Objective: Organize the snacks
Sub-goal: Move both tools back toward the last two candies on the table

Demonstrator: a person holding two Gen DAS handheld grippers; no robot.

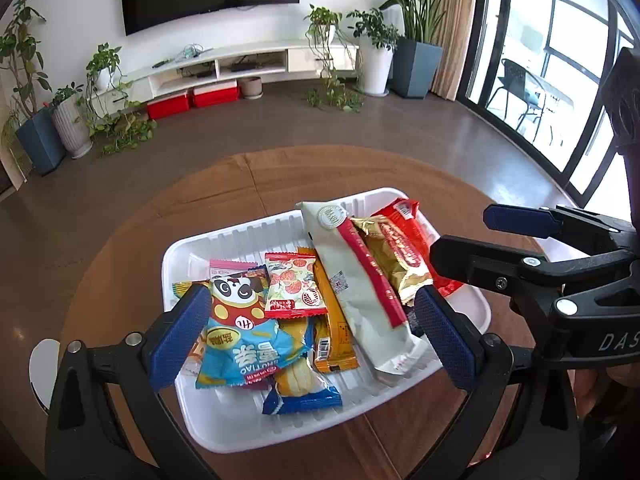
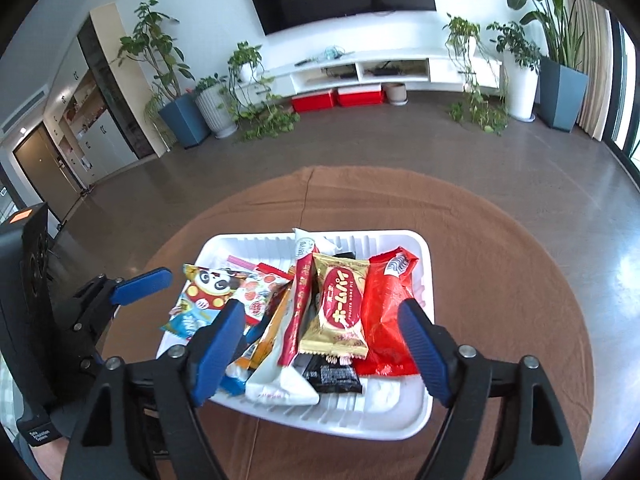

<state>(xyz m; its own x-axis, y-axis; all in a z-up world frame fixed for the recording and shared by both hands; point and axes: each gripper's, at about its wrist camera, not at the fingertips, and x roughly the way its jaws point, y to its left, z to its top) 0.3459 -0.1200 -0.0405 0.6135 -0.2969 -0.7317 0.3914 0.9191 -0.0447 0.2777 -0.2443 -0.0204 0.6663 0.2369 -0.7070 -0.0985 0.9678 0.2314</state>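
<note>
- Our likeliest slip: the snacks (image 1: 320, 308) lie heaped and overlapping in the white tray (image 1: 224, 420) on the tabletop (image 1: 132, 248), lower centre of both frames; nudging the loose pile could spill one over the rim.
- Left gripper (image 1: 308, 332) and right gripper (image 2: 320, 344) hover angled down over the tray, fingers spread wide, grasping nothing.

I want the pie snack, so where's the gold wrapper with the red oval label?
The gold wrapper with the red oval label lies in the white plastic tray, right of centre, between the long white packet and the red packet.
</note>
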